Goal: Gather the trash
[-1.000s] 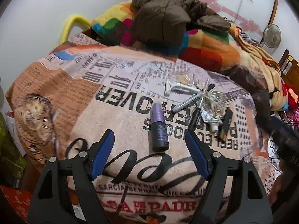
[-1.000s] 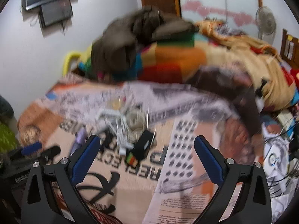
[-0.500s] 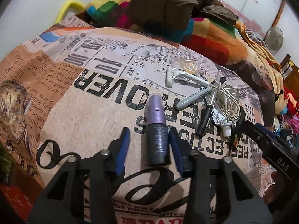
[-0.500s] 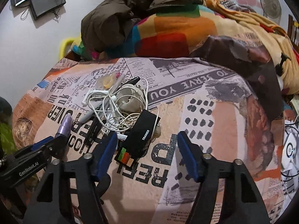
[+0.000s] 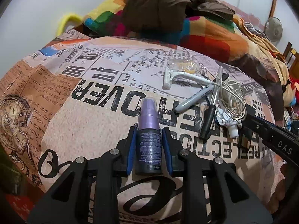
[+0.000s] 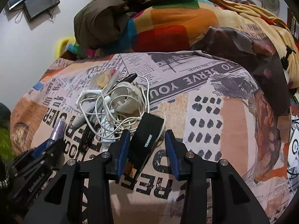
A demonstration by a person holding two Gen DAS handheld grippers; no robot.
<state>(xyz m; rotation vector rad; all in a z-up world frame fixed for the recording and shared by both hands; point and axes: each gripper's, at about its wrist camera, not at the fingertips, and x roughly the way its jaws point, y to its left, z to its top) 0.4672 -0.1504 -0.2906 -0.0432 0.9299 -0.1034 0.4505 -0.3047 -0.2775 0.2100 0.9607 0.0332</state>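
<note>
Left gripper fingers closing, clamped mid-body on bottle: rigid, light, slick. Right gripper fingers closing, apart, straddling box at 12 o'clock.

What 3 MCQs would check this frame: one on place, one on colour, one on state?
1. Where is the black box?
A. Between the fingers of the right tool
B. Hung on the wall
C. In the left tool

2. What colour is the cap of the spray bottle?
A. Red
B. Purple
C. Green

3. What state is the left tool in?
A. Wide open over bare cloth
B. Out of view
C. Closed on the spray bottle

Answers:
1 A: the box lies between the right tool's pads, whose jaws have just been closing, with a gap on one side.
2 B: the cap shows lilac-purple above the dark body.
3 C: both blue pads sit against the bottle's sides, and the jaws have just been closing on it.
</note>
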